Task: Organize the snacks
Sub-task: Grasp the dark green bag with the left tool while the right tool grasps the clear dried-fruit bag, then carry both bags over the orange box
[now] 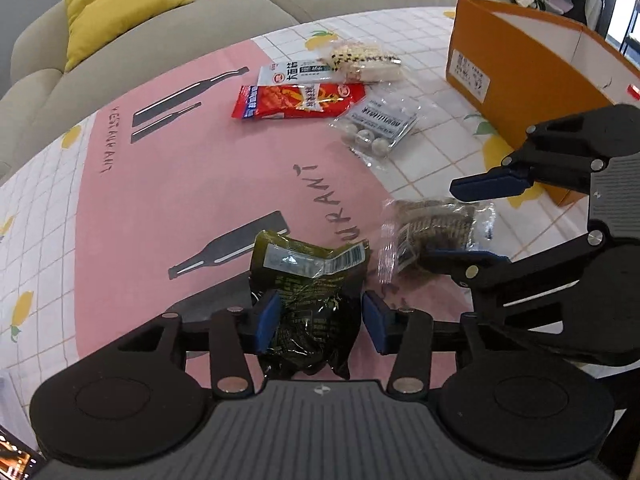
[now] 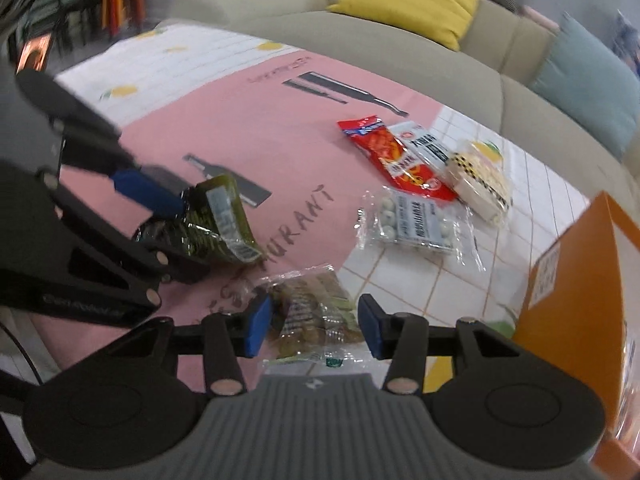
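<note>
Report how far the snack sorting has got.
Done: nothing is visibly packed; the orange box shows no snacks inside from here. In hand: the left gripper straddles a dark green packet, the right gripper a clear brown-snack packet, jaws not pressing either. Left: the red packet, white packet, cracker pack and clear ball-candy bag.
</note>
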Demonstrator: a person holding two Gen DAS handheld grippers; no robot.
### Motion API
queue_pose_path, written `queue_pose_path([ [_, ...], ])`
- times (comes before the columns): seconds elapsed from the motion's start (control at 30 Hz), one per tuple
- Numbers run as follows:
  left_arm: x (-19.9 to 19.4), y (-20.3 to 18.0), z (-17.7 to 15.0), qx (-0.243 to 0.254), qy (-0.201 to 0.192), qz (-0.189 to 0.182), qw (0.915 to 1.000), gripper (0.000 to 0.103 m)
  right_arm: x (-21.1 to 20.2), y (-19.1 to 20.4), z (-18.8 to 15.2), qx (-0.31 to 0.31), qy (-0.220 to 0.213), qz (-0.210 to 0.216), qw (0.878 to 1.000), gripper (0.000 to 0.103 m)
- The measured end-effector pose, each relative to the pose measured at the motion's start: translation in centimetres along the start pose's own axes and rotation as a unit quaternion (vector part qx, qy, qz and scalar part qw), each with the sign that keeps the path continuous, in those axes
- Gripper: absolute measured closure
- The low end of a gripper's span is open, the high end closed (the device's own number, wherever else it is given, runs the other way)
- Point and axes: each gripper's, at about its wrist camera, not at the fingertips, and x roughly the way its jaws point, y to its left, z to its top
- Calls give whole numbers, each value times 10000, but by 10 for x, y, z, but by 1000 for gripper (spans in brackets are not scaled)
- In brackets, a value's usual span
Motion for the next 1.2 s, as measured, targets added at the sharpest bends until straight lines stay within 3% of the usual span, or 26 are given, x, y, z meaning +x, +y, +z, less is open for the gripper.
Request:
queue_pose_path([
  [0.2, 7, 3, -4, -44, 147, 12, 9999, 49, 9, -1, -3, 83, 62, 133, 9999, 51],
  [0.33, 11, 5, -10, -151, 148, -8, 9998, 60, 14, 0, -6, 138, 92, 94, 9998, 55],
  [0.7, -4, 15, -4, -865, 19, -231, 9960, 60, 11, -6, 0, 612, 186, 107, 9979, 64],
  [0.97, -37, 19, 15, -1463, -120, -428, 9882, 60, -25, -25, 10, 1180, 61, 80, 9930, 64],
  [1.2, -75, 3, 41, -1647, -336, -704, 9833, 60, -81, -54, 15, 1552, -257, 49, 9875, 64],
])
